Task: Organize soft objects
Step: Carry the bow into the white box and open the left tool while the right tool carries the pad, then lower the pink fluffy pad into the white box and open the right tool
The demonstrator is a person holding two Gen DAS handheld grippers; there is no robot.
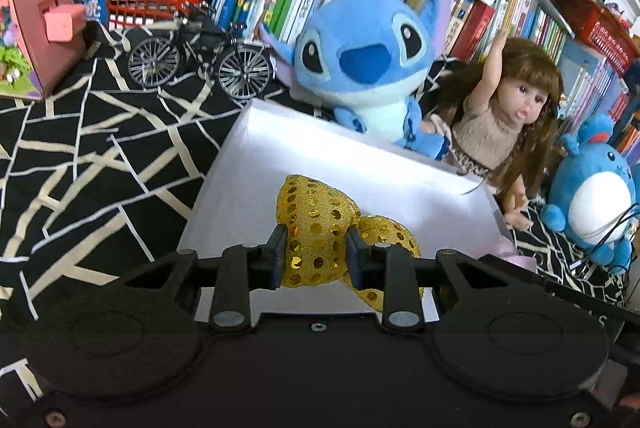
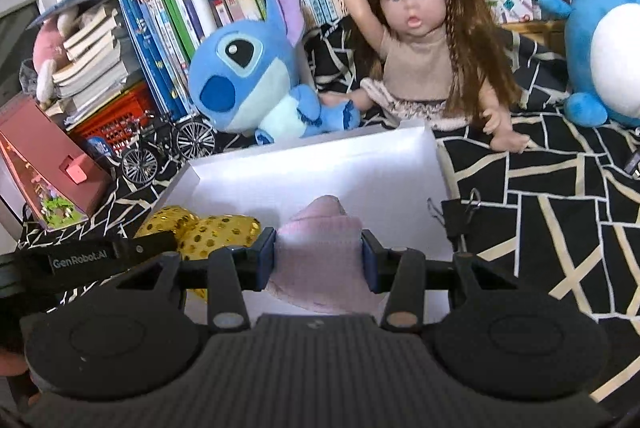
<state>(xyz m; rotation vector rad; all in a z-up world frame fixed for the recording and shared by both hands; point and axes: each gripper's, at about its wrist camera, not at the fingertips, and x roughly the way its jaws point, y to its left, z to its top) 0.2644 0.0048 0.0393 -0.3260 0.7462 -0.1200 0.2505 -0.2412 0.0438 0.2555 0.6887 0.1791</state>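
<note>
- The white box (image 1: 256, 156) on the patterned worktop (image 1: 80, 164) is light card; you shouldn't lean on its walls.
- Your right tool (image 2: 319, 260) is clenched on the pink knit piece (image 2: 320, 248) over the box: soft, stretchy and likely to sag.
- Your left tool (image 1: 316, 252) pinches the gold sequin pouch (image 1: 316, 220) above the box: light, squashy, with a slippery skin, so grip mid-body.

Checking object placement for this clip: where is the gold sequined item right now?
The gold sequined item is clamped in the left gripper over the white box, in front of the blue plush; in the right wrist view it shows at lower left.
</note>
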